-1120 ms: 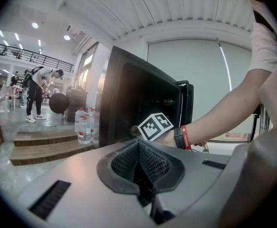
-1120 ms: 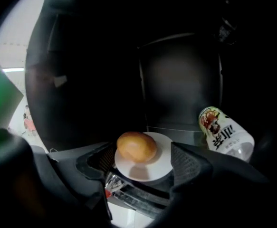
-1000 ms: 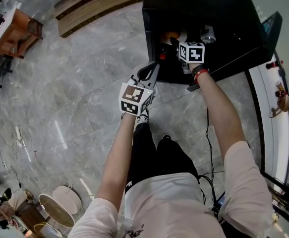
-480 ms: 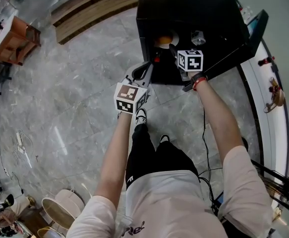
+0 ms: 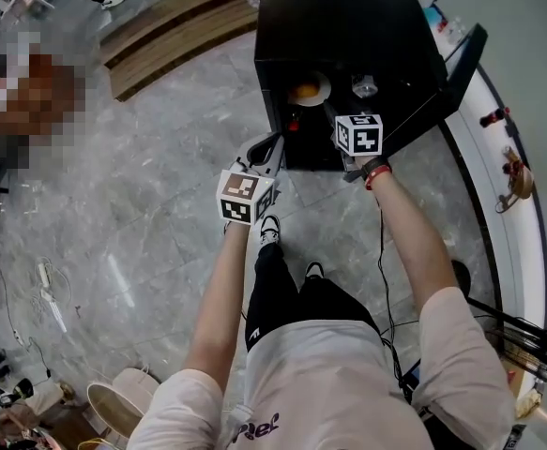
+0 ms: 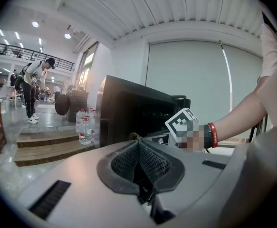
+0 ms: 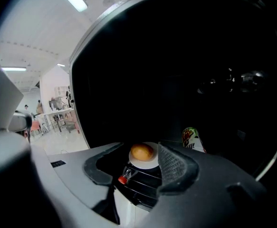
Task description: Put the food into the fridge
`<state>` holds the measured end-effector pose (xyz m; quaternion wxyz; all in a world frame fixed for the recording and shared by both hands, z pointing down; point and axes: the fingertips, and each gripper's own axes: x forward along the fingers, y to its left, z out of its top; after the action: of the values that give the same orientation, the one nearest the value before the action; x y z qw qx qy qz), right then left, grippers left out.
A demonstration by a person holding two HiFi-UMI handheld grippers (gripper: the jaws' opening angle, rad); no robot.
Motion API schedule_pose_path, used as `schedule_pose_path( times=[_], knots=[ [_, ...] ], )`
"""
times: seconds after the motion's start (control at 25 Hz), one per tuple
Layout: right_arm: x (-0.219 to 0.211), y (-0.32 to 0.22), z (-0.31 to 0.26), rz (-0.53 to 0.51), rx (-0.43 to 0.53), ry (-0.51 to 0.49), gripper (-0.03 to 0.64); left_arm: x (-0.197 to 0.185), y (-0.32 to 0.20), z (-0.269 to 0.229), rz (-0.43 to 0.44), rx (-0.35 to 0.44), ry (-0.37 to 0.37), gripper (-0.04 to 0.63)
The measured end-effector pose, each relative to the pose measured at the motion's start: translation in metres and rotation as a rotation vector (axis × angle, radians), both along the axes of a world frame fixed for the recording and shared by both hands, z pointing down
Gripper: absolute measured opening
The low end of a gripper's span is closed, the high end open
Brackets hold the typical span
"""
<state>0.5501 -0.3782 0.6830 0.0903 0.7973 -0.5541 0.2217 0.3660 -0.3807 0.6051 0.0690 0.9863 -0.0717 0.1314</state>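
Observation:
The black fridge [image 5: 348,26] stands open, its door [image 5: 442,78] swung to the right. On a shelf inside rests a white plate [image 5: 320,96] [image 7: 149,163] with an orange bun [image 5: 303,90] [image 7: 142,152]. A printed can [image 7: 191,138] stands to its right, and a red-capped bottle [image 5: 293,125] [image 7: 123,179] lies below. My right gripper [image 5: 341,115] [image 7: 134,167] hangs just in front of the opening; its jaws are closing with nothing between them. My left gripper [image 5: 265,150] [image 6: 139,161] is shut and empty, left of the fridge front.
Wooden steps [image 5: 170,22] lie left of the fridge, with water bottles [image 6: 83,127] beside them. A white counter [image 5: 522,204] with small items runs along the right. Grey stone floor [image 5: 142,204] spreads to the left. People stand far off in the hall.
My right gripper has drawn back from the plate and out of the fridge, its jaws narrowing. The plate with the bun stays on the shelf. The left gripper holds its place.

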Motion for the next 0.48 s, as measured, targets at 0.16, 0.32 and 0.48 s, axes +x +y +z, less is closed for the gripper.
schedule_pose_path(
  times=[0.16,0.32,0.48],
  knots=[
    [-0.010,0.016,-0.015,0.006,0.005,-0.005,0.202,-0.009,0.001,-0.012,-0.012,-0.004,-0.005,0.018],
    [-0.017,0.029,-0.029,0.012,0.018,-0.011,0.193,-0.012,0.001,-0.026,-0.022,0.005,-0.002,0.018],
    [-0.023,0.045,-0.045,0.018,0.027,-0.009,0.184,-0.013,0.006,-0.041,-0.019,0.028,-0.002,0.018]
  ],
)
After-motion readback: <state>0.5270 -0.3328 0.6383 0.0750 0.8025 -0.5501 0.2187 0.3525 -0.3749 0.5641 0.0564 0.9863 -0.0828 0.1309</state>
